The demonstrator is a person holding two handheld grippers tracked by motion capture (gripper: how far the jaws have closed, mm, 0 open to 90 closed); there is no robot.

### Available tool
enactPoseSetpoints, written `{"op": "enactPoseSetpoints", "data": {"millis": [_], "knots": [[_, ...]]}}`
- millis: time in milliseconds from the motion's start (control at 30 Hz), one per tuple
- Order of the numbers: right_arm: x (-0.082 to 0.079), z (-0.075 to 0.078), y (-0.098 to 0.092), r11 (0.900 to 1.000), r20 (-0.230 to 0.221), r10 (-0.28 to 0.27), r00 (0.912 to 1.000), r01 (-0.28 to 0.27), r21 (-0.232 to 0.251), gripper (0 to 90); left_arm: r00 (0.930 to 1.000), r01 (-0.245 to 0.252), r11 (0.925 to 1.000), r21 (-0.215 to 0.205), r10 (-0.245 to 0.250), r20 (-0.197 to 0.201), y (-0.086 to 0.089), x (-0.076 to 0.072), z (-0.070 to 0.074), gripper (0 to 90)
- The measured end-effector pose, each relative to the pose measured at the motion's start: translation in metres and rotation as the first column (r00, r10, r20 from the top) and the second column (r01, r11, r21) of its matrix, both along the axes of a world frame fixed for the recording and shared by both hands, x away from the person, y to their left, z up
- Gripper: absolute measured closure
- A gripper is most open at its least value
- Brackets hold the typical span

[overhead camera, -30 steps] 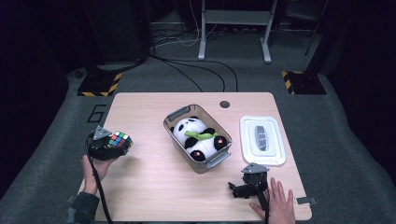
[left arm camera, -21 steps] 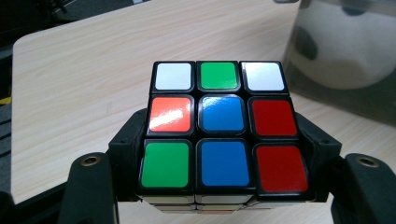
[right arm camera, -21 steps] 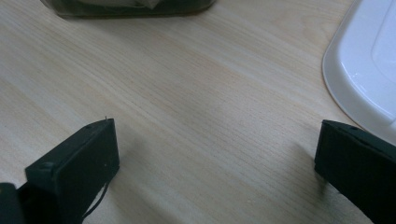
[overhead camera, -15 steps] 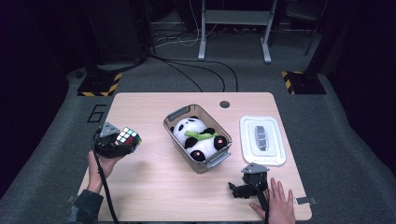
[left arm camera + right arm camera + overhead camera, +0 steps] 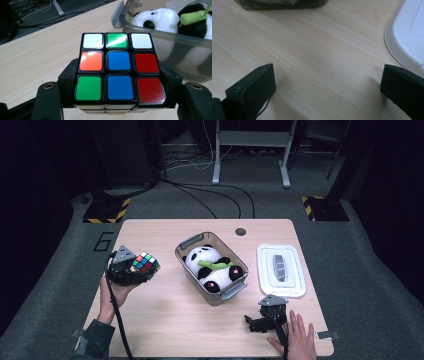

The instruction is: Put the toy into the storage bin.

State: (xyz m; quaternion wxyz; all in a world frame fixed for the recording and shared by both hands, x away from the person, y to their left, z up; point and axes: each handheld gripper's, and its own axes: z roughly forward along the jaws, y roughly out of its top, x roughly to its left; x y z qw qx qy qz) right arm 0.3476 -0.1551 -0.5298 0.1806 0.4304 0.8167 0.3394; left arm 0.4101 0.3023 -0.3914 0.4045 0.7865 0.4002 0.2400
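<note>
Held a puzzle cube (image 5: 146, 262) between the two black jaws of the left gripper (image 5: 131, 272), above the left part of the wooden table (image 5: 165, 320) and just left of the bin (image 5: 186, 257). Sat squarely in the clamp in the left gripper view, cube (image 5: 117, 67) face up toward the camera, one jaw pressed on each side. Showed glossy square stickers in a black plastic frame: white, green, white across the far row, orange, blue, red in the middle, green, blue, red nearest. Carried by the left hand (image 5: 112, 292) from underneath, palm up, forearm in a dark patterned sleeve (image 5: 95, 345) rising from the bottom edge, cable trailing back along it, grey three-cornered plate on top.

Stood next, near the table's middle, the clear grey plastic bin with rounded corners and grey handles, set at a slant. Lay inside it a plush panda (image 5: 212, 267), soft and furry, black and white, with a green leaf piece across its body.

Rested further right a white rectangular lid (image 5: 281, 270), smooth, rounded at the corners, flat on the wood beside the bin.

Sat at the near right the right gripper (image 5: 265, 317), low on the tabletop, jaws spread wide with only bare pale wood grain between them in the right gripper view, grasping nothing. Lay flat just behind it the right hand (image 5: 296, 340), fingers spread on the table.
</note>
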Motion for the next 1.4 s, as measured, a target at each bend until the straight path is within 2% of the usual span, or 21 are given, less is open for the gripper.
{"op": "enactPoseSetpoints", "data": {"millis": [167, 333, 633, 867, 1033, 1400], "knots": [[0.000, 0.000, 0.000, 1.000, 0.000, 0.000, 1.0000, 0.000, 0.000, 0.0, 0.9994, 0.033, 0.9994, 0.011, -0.033, 0.004, -0.010, 0.001, 0.007, 33.8], [0.000, 0.000, 0.000, 1.000, 0.000, 0.000, 1.0000, 0.000, 0.000, 0.0, 0.9980, 0.062, 0.9981, 0.002, -0.062, 0.010, -0.022, 0.003, 0.015, 33.8], [0.000, 0.000, 0.000, 1.000, 0.000, 0.000, 1.0000, 0.000, 0.000, 0.0, 0.9902, 0.137, 0.9906, -0.001, -0.137, 0.027, -0.049, 0.004, 0.031, 33.8], [0.000, 0.000, 0.000, 1.000, 0.000, 0.000, 1.0000, 0.000, 0.000, 0.0, 0.9809, 0.193, 0.9812, -0.005, -0.193, 0.026, -0.070, 0.006, 0.036, 33.8], [0.000, 0.000, 0.000, 1.000, 0.000, 0.000, 1.0000, 0.000, 0.000, 0.0, 0.9747, 0.223, 0.9745, -0.026, -0.222, 0.023, -0.085, 0.009, 0.037, 33.8], [0.000, 0.000, 0.000, 1.000, 0.000, 0.000, 1.0000, 0.000, 0.000, 0.0, 0.9555, 0.295, 0.9541, -0.053, -0.295, 0.004, -0.122, 0.010, 0.038, 33.8]]}}
